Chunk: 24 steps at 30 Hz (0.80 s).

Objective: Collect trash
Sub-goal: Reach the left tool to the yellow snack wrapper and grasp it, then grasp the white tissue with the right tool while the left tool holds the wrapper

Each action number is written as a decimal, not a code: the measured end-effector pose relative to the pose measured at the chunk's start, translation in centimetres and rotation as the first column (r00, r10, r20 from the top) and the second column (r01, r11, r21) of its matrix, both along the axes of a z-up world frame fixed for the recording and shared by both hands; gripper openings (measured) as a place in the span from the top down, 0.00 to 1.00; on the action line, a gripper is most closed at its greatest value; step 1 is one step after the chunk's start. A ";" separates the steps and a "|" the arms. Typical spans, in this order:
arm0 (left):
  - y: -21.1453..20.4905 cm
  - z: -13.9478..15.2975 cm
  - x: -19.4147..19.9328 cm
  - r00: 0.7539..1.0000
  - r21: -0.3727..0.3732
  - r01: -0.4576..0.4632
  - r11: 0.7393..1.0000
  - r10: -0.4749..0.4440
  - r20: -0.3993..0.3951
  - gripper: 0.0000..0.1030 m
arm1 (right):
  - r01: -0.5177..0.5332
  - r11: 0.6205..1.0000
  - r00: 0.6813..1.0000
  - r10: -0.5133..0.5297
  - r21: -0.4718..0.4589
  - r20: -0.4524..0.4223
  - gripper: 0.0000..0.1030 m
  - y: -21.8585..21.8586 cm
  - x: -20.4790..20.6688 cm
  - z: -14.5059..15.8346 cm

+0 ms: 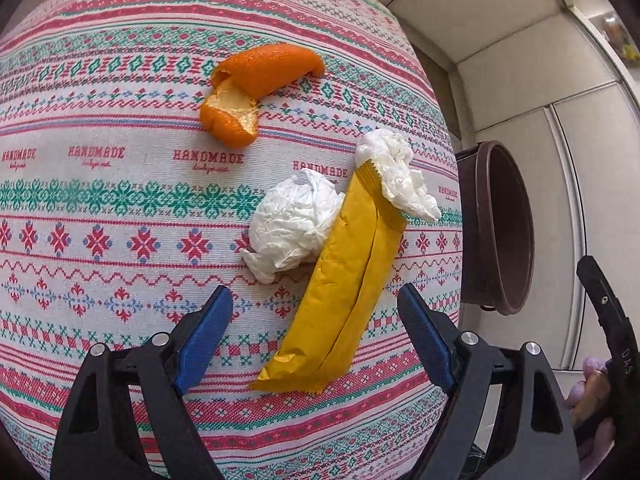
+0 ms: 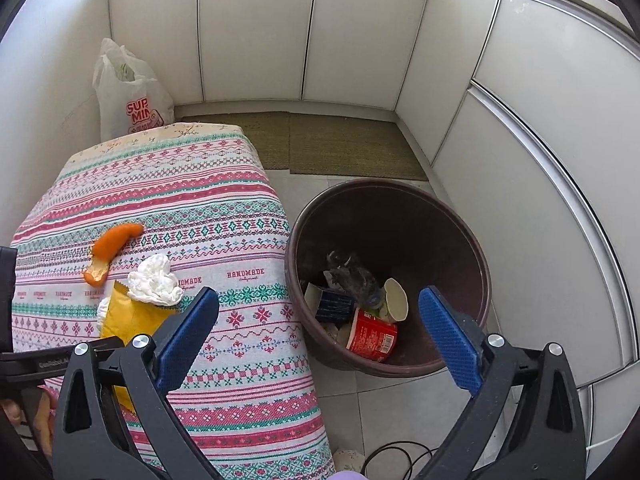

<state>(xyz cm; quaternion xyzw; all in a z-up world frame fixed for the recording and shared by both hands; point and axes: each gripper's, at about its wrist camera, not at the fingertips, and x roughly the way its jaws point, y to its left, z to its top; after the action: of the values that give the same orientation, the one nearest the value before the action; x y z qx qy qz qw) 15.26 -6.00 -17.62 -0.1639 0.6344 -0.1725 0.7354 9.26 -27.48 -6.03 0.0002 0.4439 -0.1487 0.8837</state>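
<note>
Left gripper (image 1: 314,328) angled down over the patterned cloth of the desk (image 1: 100,208), blue fingers (image 1: 204,340) spread wide, nothing pinched; lower half of the yellow wrapper (image 1: 344,288) lying between them, untouched by either pad. Wrapper running lengthwise close to the desk's right edge. One crumpled white tissue (image 1: 292,224) pressed against the wrapper's left side, a second white tissue (image 1: 396,172) draped over its far end, near the same right edge. Orange peel (image 1: 252,88) farther in, apart from the rest, toward the middle of the cloth. Right gripper (image 2: 320,328) also wide open and empty, left finger (image 2: 184,340) above the desk's right edge, right finger over the brown bin (image 2: 460,232). Bin standing on the tiled floor just beside the desk's right edge, holding a red cup (image 2: 372,336), a white cup (image 2: 396,300), a dark carton (image 2: 332,304) and some clear plastic. White shopping bag (image 2: 128,92) on the floor past the desk's far left corner, against the wall. Woven mat (image 2: 352,144) on the floor before the white cabinets (image 2: 256,32).
</note>
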 end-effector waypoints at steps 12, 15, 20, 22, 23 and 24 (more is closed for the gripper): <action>-1.8 1.2 -1.4 0.983 0.039 0.167 0.985 -0.170 0.076 0.96 | -0.026 0.999 0.999 0.026 0.019 -0.025 0.07 2.0 2.1 -0.9; -1.1 3.2 -2.4 0.972 0.029 0.194 0.981 -0.196 0.131 0.96 | -0.050 0.998 0.998 0.051 0.032 -0.036 0.07 3.3 3.0 -1.2; 3.2 7.1 -3.1 0.969 0.012 0.118 0.993 -0.117 0.218 0.97 | -0.095 0.993 0.993 0.099 0.065 -0.065 0.07 6.1 4.8 -2.2; 5.6 8.6 -3.0 0.967 0.002 0.055 0.999 -0.053 0.251 0.97 | -0.112 0.990 0.989 0.119 0.088 -0.083 0.07 7.2 5.7 -2.9; 7.2 9.4 -2.9 0.962 0.000 0.015 1.000 -0.014 0.273 0.96 | -0.117 0.988 0.987 0.127 0.097 -0.095 0.07 7.8 6.2 -3.3; 8.4 10.0 -2.8 0.958 -0.004 -0.015 1.000 0.015 0.286 0.96 | -0.120 0.987 0.985 0.131 0.103 -0.108 0.07 8.3 6.7 -3.8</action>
<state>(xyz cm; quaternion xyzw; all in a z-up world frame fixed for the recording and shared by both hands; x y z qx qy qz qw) 12.41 2.39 -7.61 -0.1428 0.5199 -0.1896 0.8206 15.94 -19.15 -9.80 0.0061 0.4994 -0.0708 0.8634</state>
